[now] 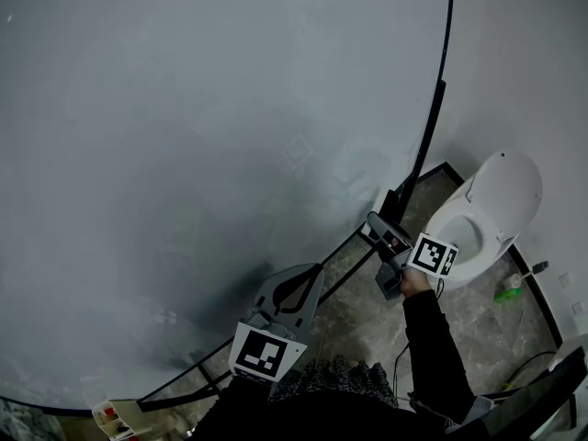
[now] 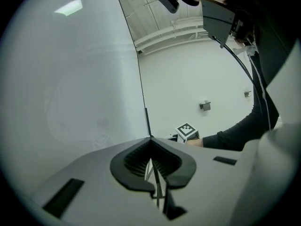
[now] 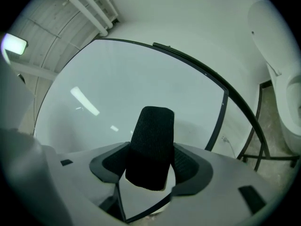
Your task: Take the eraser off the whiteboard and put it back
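The large whiteboard (image 1: 184, 154) fills most of the head view and also shows as the whiteboard (image 2: 70, 79) and the whiteboard (image 3: 131, 74) in both gripper views. My right gripper (image 1: 388, 239) hangs low beside the board's right edge, shut on the eraser (image 1: 384, 228). In the right gripper view the eraser (image 3: 151, 145) is a black felt block standing up between the pads of the right gripper (image 3: 151, 166), a little off the board. My left gripper (image 1: 299, 283) is lower left, near the board's bottom edge. The left gripper (image 2: 151, 147) has its jaws together with nothing between them.
The board's black frame (image 1: 432, 108) and stand legs (image 1: 354, 265) run down to a grey stone floor. A white moulded seat (image 1: 487, 214) stands to the right, with a green object (image 1: 508, 293) on the floor nearby. A small tray with markers (image 1: 115, 419) sits at the bottom left.
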`<state>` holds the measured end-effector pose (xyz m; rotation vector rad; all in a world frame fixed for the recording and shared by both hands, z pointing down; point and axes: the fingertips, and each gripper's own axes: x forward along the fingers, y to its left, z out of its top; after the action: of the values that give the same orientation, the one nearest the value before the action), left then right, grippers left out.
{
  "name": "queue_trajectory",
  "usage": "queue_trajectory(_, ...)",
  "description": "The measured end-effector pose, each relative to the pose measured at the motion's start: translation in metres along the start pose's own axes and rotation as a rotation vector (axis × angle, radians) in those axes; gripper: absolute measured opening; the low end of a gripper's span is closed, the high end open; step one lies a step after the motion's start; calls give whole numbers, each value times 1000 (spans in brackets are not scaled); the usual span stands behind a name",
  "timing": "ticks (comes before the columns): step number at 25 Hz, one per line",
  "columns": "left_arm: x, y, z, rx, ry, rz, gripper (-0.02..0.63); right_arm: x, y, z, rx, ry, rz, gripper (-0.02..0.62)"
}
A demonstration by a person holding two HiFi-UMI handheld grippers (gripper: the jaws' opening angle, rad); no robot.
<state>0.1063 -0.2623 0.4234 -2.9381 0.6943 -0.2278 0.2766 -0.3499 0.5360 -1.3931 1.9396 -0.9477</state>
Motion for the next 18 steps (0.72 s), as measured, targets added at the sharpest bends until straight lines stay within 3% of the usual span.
queue_trajectory(18, -30, 7, 30, 29, -30, 112, 6, -26, 129, 51, -554, 56, 33, 282)
